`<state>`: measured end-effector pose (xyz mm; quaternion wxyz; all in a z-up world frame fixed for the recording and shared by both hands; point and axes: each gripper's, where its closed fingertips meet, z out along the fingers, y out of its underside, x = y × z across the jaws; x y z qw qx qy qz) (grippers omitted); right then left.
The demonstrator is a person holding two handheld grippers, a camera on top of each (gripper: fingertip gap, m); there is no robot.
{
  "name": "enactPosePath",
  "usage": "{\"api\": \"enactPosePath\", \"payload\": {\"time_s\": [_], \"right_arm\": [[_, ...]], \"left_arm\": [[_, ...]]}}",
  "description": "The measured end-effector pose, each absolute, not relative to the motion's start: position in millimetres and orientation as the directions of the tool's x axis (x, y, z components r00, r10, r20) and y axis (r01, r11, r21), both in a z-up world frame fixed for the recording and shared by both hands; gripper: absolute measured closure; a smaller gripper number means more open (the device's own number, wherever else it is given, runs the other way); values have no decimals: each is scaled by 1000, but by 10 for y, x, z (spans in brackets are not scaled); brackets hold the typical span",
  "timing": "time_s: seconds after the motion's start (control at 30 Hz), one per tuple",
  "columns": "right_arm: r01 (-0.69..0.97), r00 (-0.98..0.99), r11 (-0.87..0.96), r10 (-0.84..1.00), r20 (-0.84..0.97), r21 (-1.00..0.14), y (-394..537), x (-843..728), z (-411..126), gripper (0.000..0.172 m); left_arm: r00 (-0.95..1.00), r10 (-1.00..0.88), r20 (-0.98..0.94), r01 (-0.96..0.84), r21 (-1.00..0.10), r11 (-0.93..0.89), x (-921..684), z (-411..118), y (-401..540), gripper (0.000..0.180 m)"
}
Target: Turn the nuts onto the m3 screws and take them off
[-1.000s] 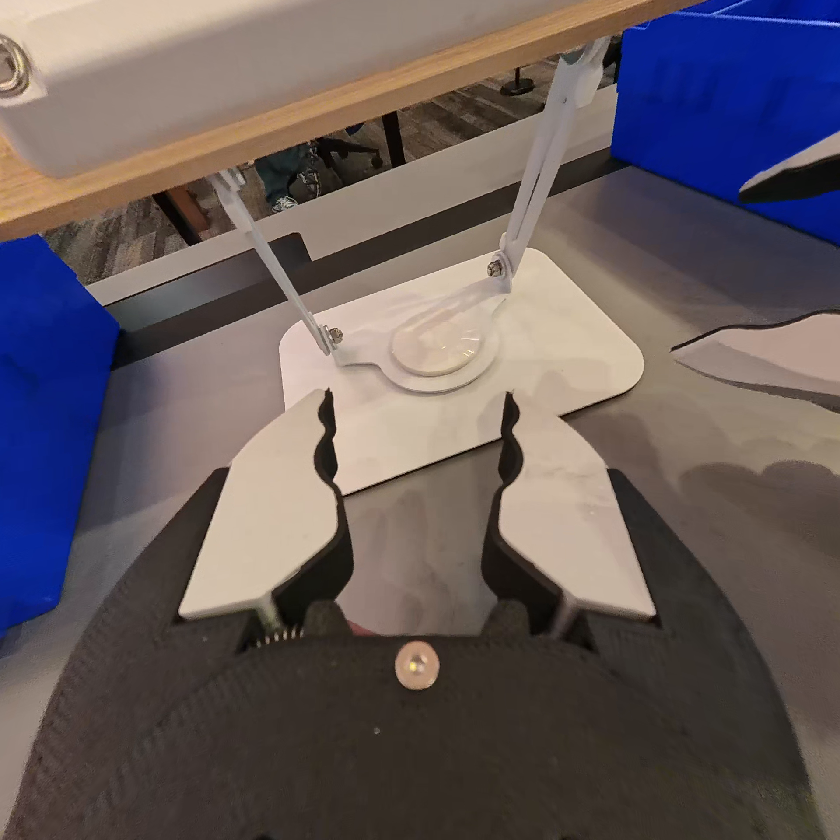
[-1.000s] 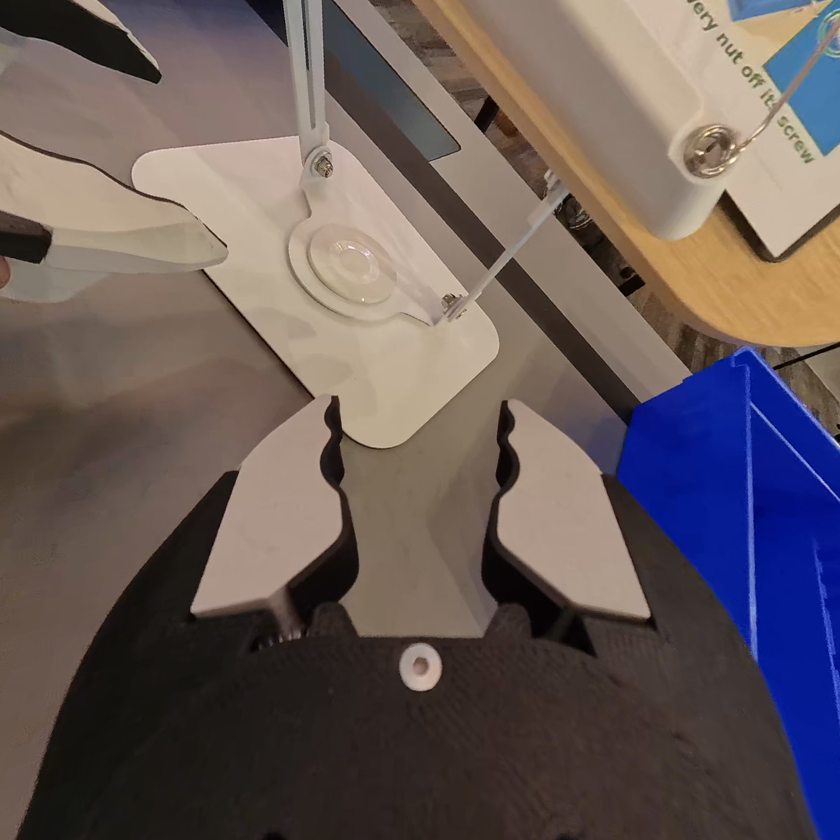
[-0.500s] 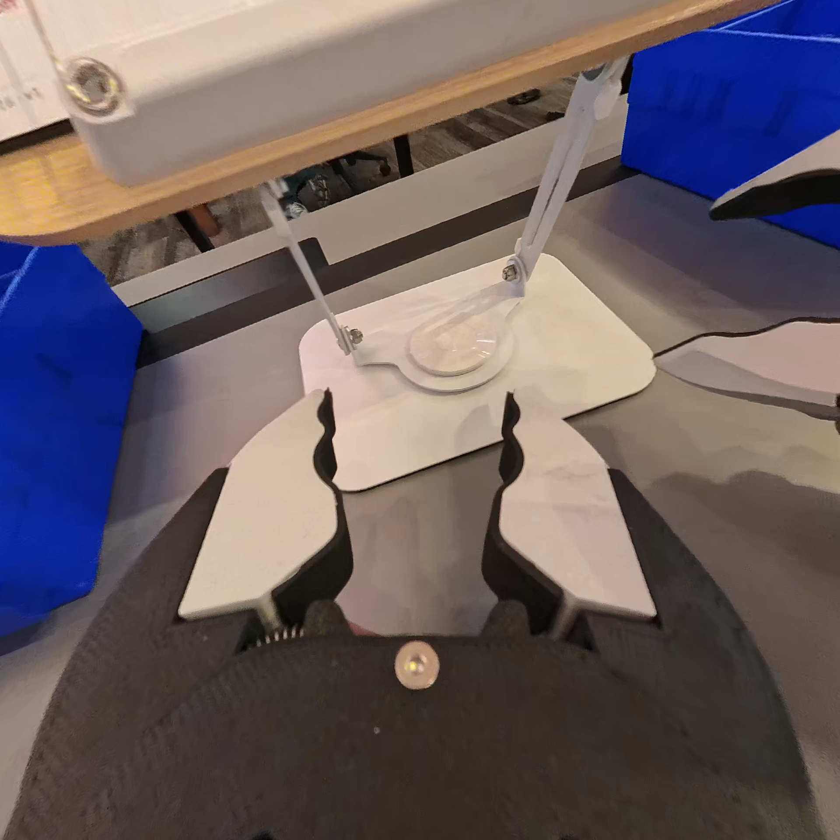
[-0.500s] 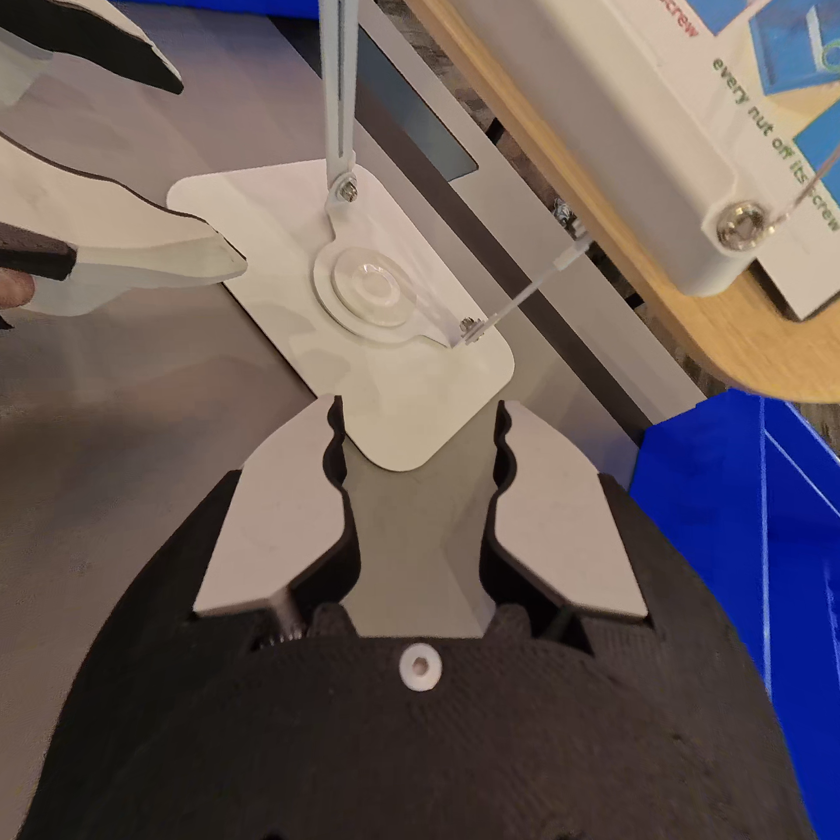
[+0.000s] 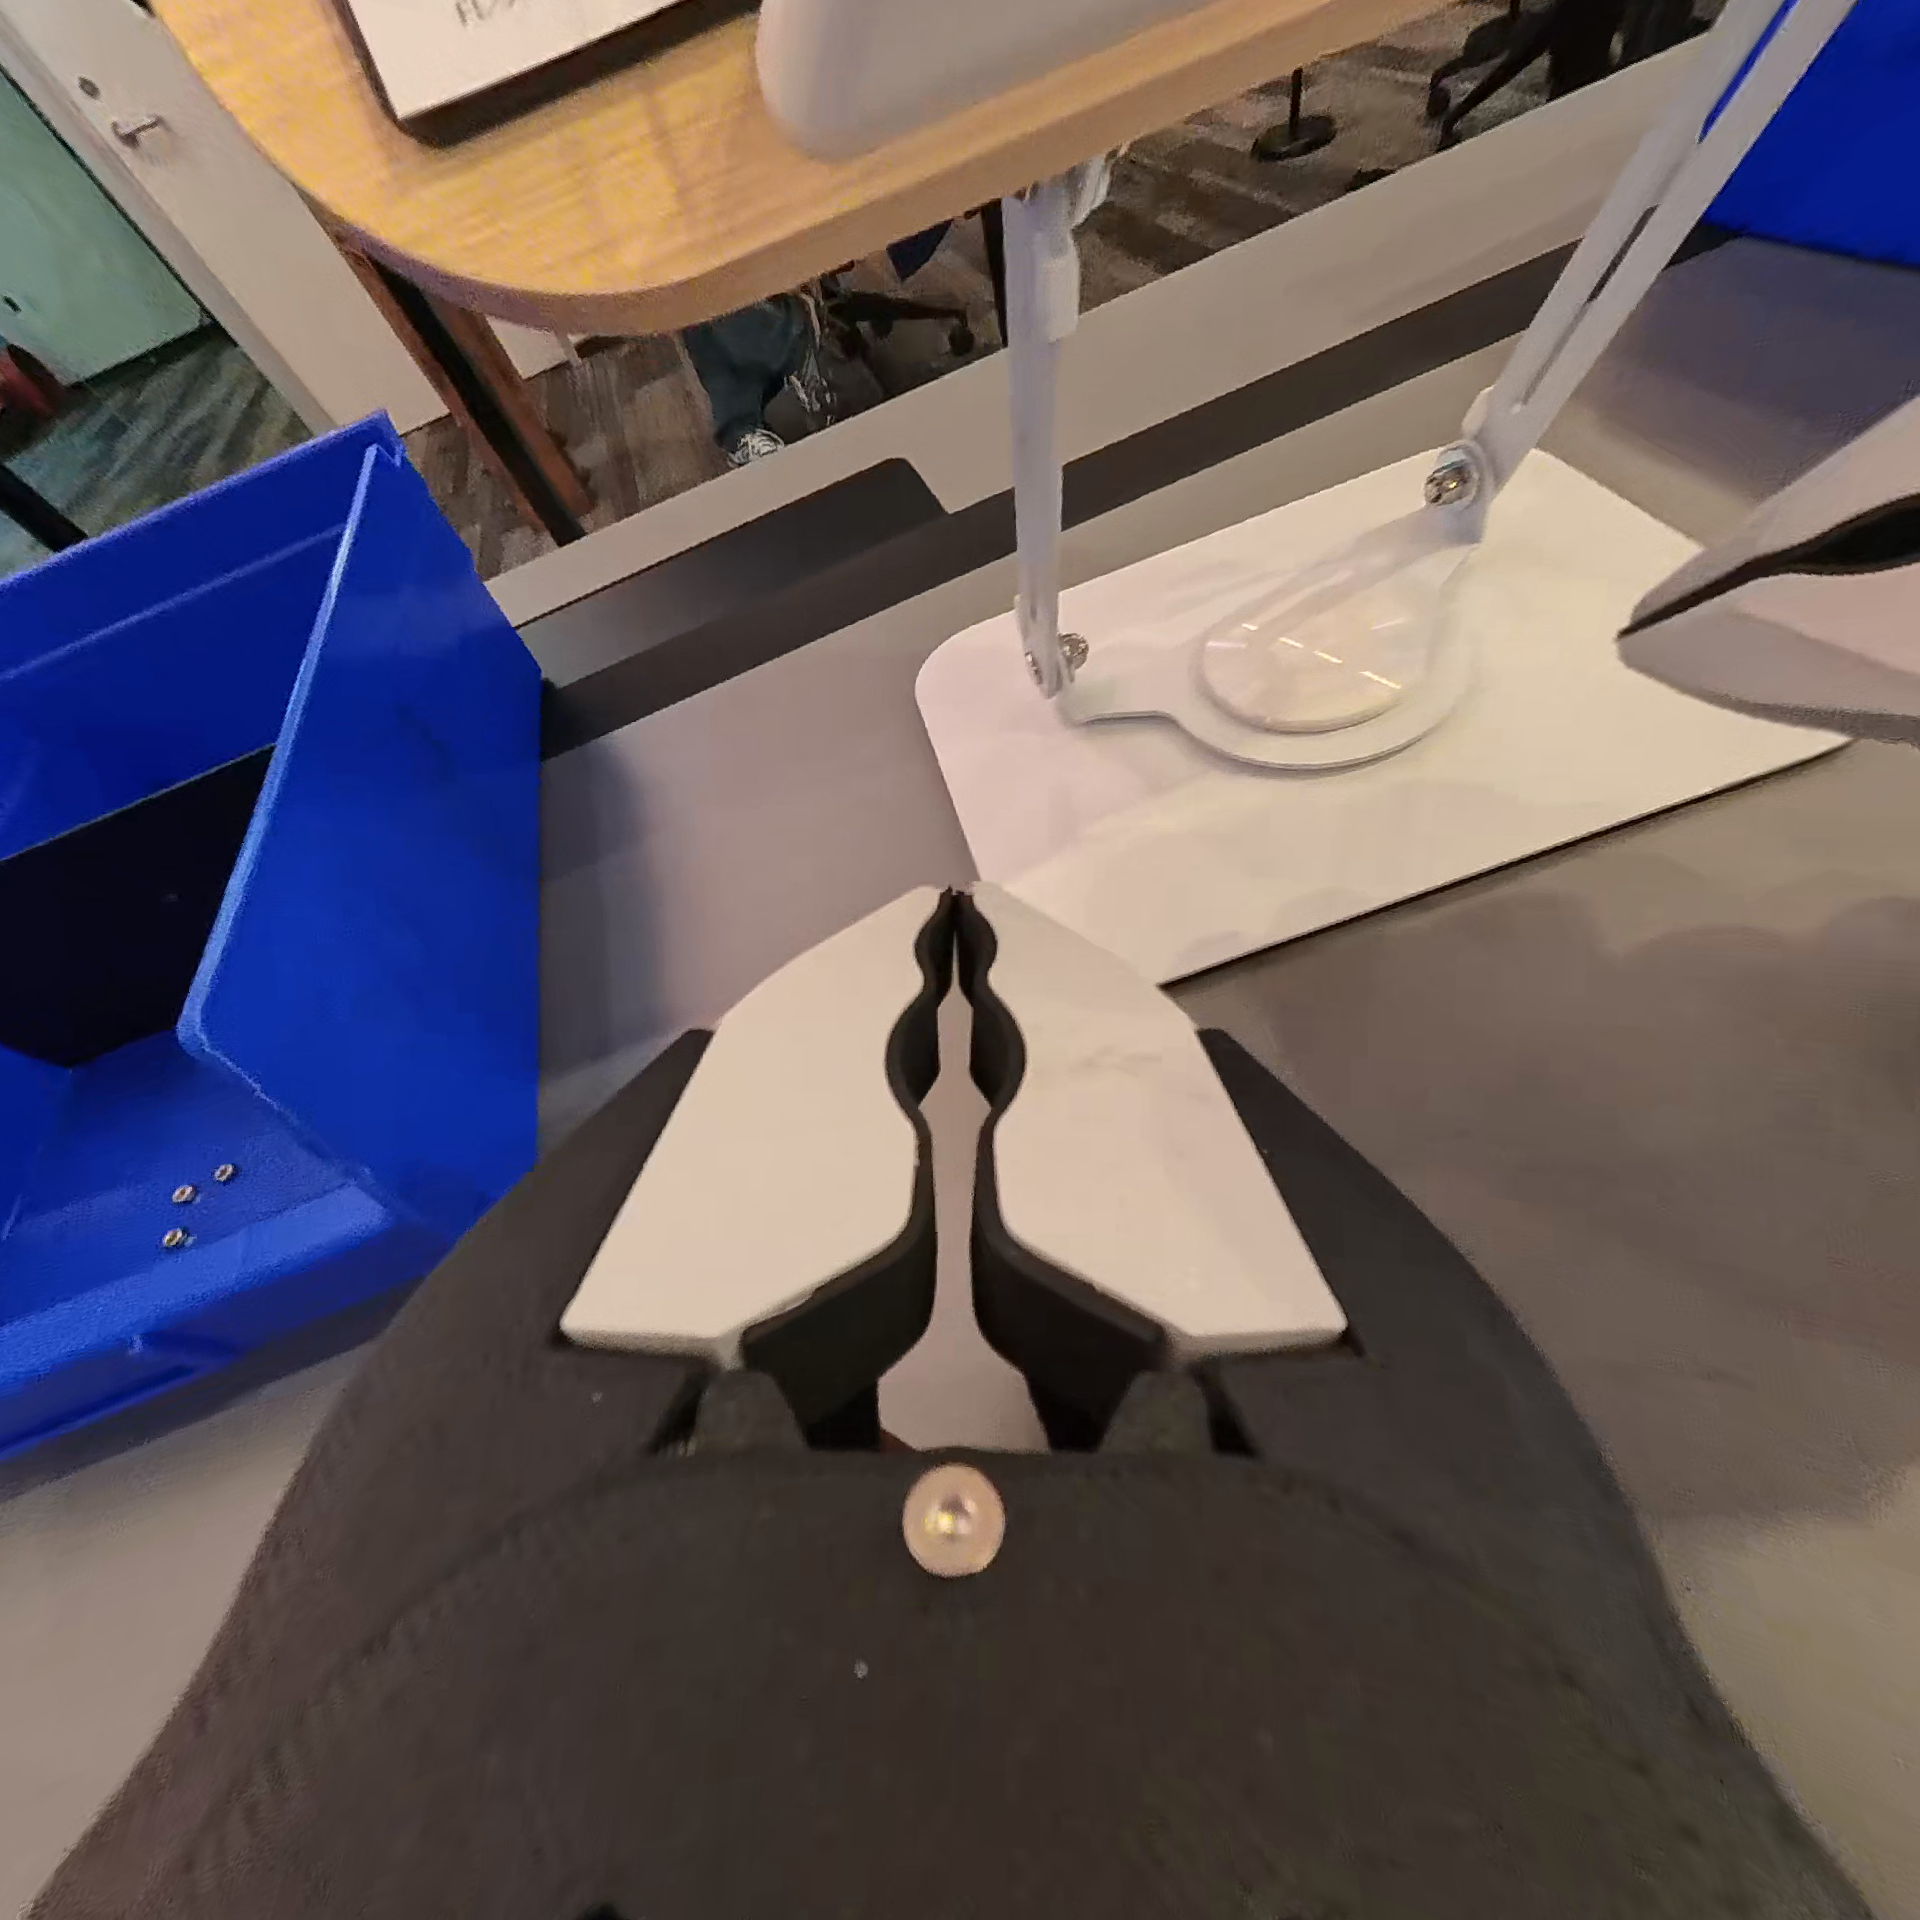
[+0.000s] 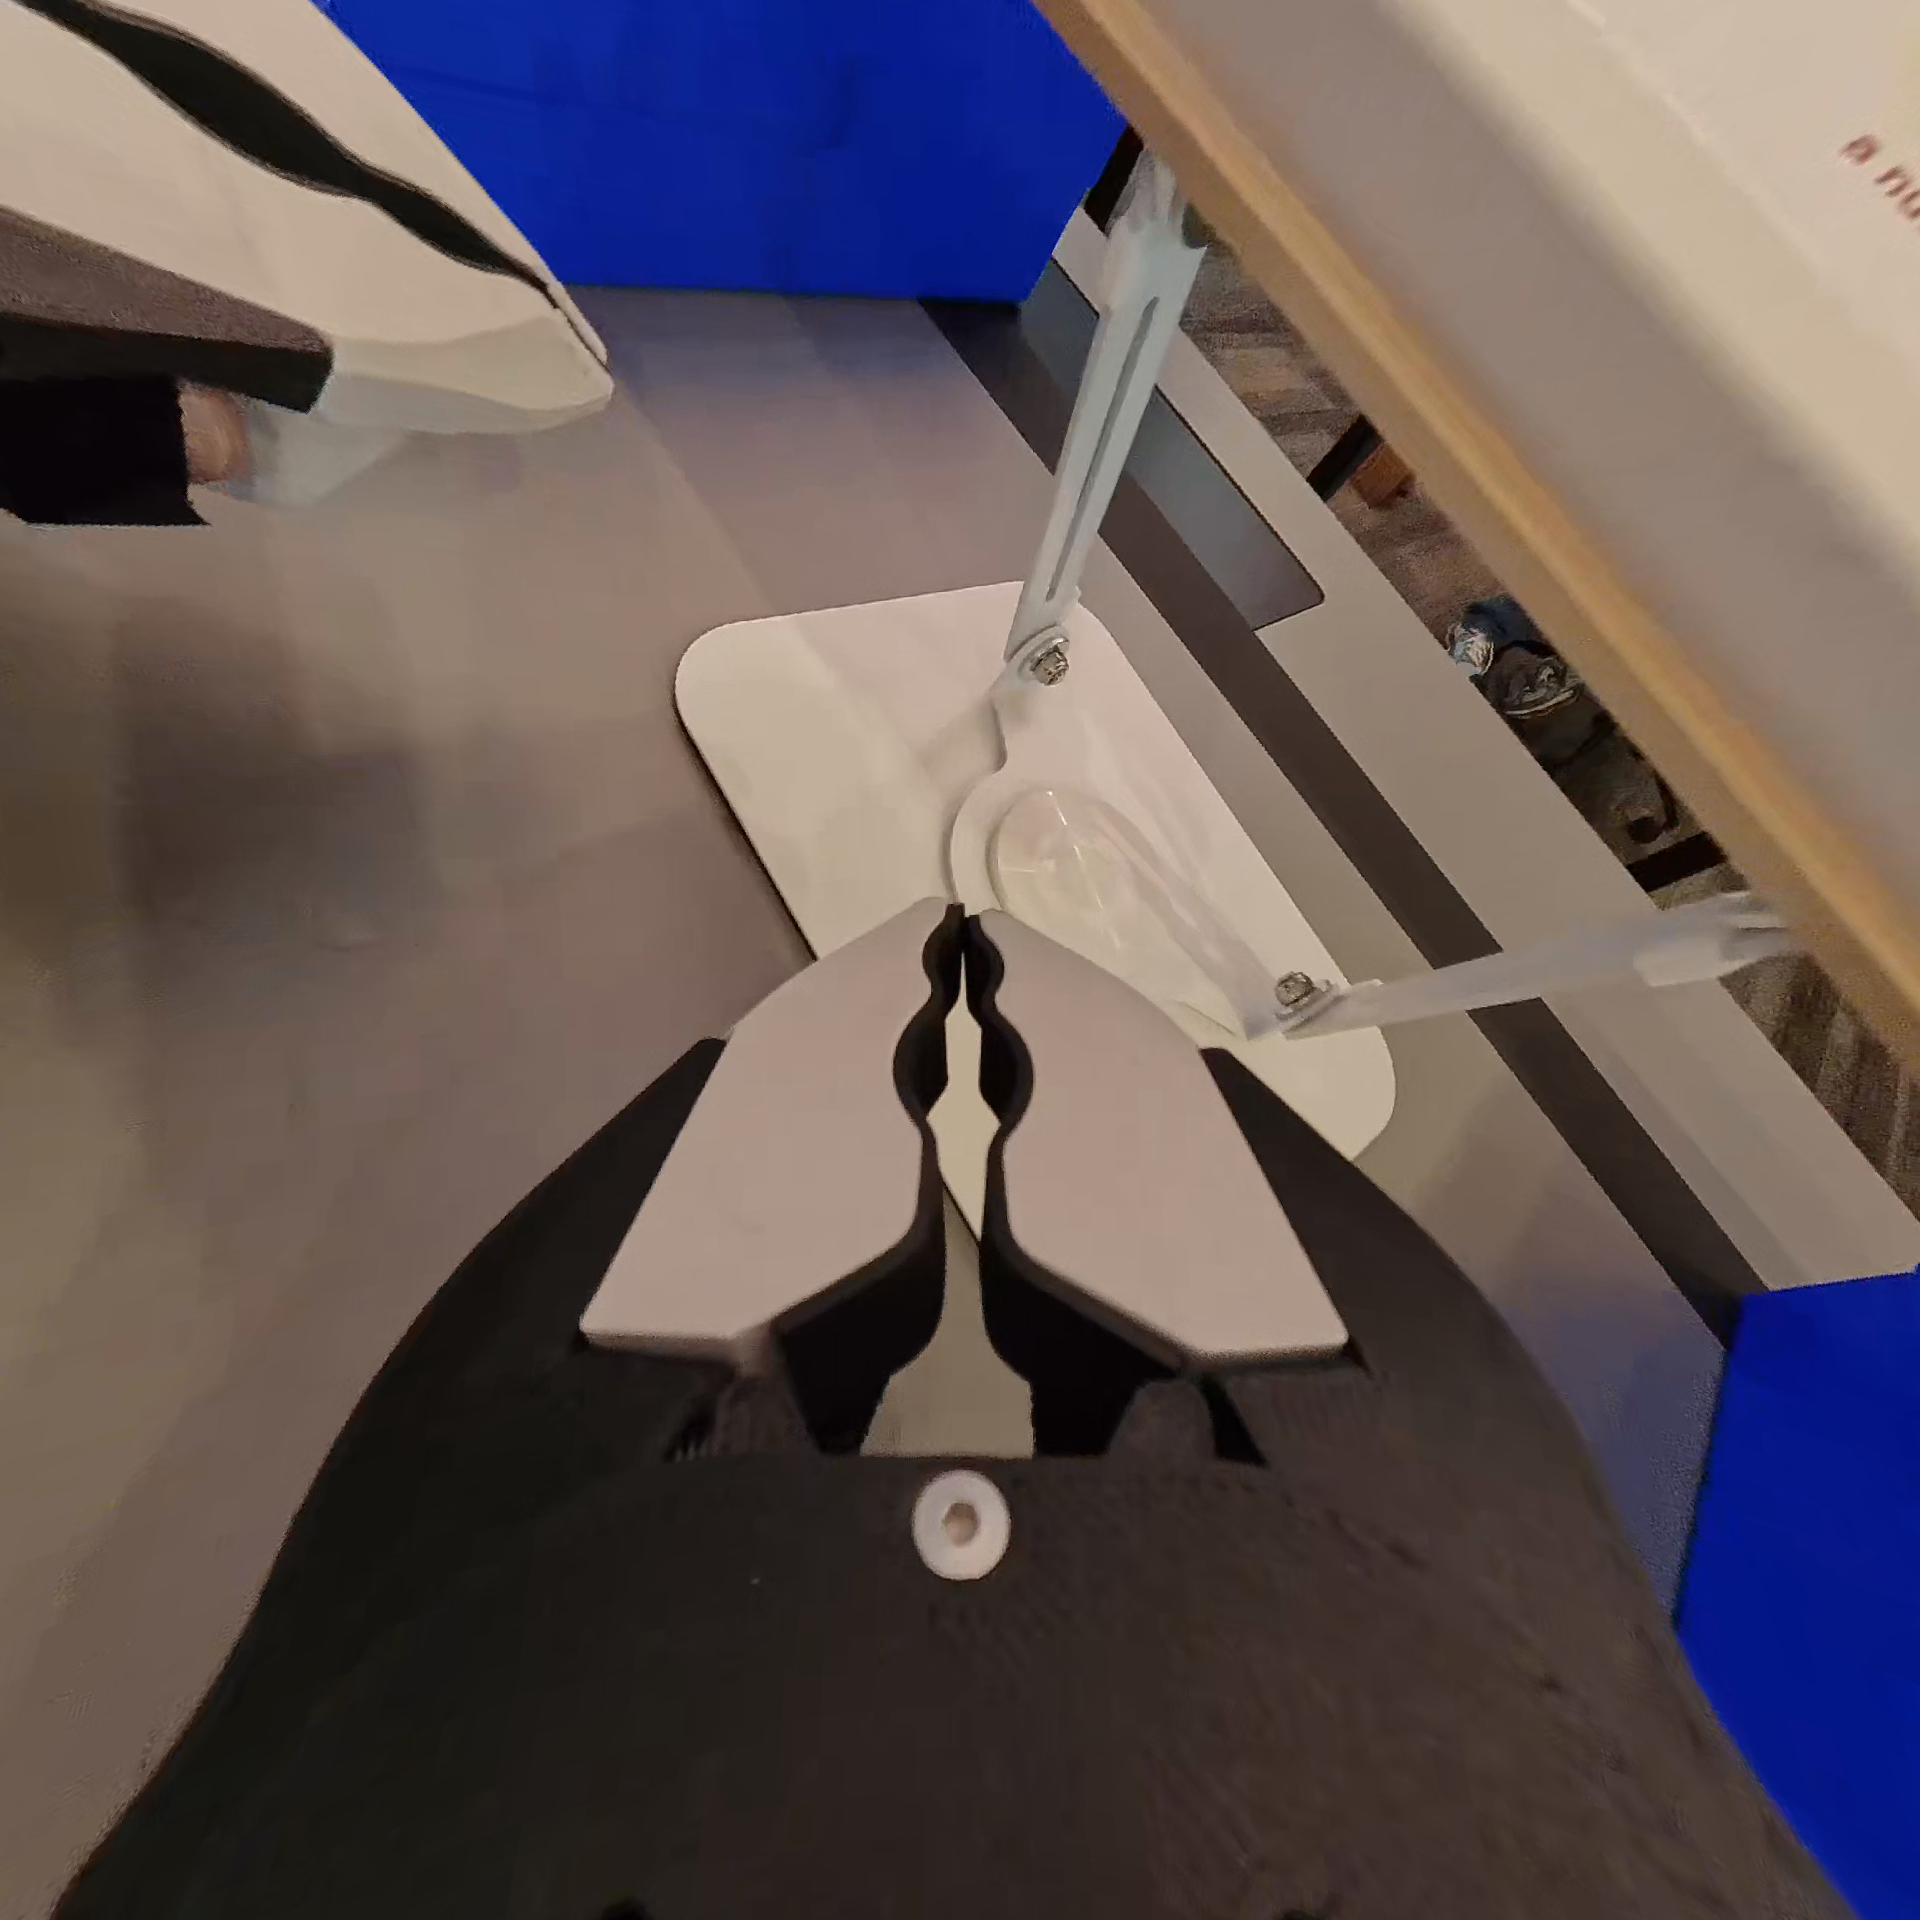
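Bearing unreadable blurred print, white sign (image 5: 540, 52) on wooden shelf (image 5: 623, 208)

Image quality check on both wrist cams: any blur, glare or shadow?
Left wrist view: mostly sharp; wooden tabletop slightly smeared, streak glare on the clear disc, soft shadow on the grey table. Right wrist view: heavier motion blur, left gripper and blue bin edges smeared, dark shadow patch at left; wide-angle bending in both.

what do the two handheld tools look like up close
Both match: a broad rounded body of textured black plastic, and two flat pale grey fingers lined with wavy black rubber pads. The left tool has a shiny metal screw; the right tool a white washer.
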<state>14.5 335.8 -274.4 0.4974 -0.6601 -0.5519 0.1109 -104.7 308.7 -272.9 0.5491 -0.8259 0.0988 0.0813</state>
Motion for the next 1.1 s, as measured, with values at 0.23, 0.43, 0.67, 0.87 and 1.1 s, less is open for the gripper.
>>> {"api": "enactPosePath", "payload": {"time_s": [0.23,0.43,0.67,0.87,1.1], "right_arm": [[618,354,112,845,402,-778,3374,145,-2828,171],[617,316,155,849,424,-772,3311,153,-2825,168],[611,295,162,862,412,-775,3276,154,-2862,167],[604,277,165,874,399,-780,3248,133,-2888,167],[587,278,128,895,349,-799,3265,148,-2931,167]], "left_arm": [[974,-79,-213,-227,-893,-388,-1063,-2763,3124,180],[970,-113,-214,-241,-892,-383,-1019,-2744,3086,171],[969,-132,-211,-246,-892,-380,-1172,-2722,2947,153],[983,-63,-172,-183,-924,-335,-1644,-2455,2789,159],[980,57,-190,-161,-930,-332,-2607,-1699,2949,156]]}}
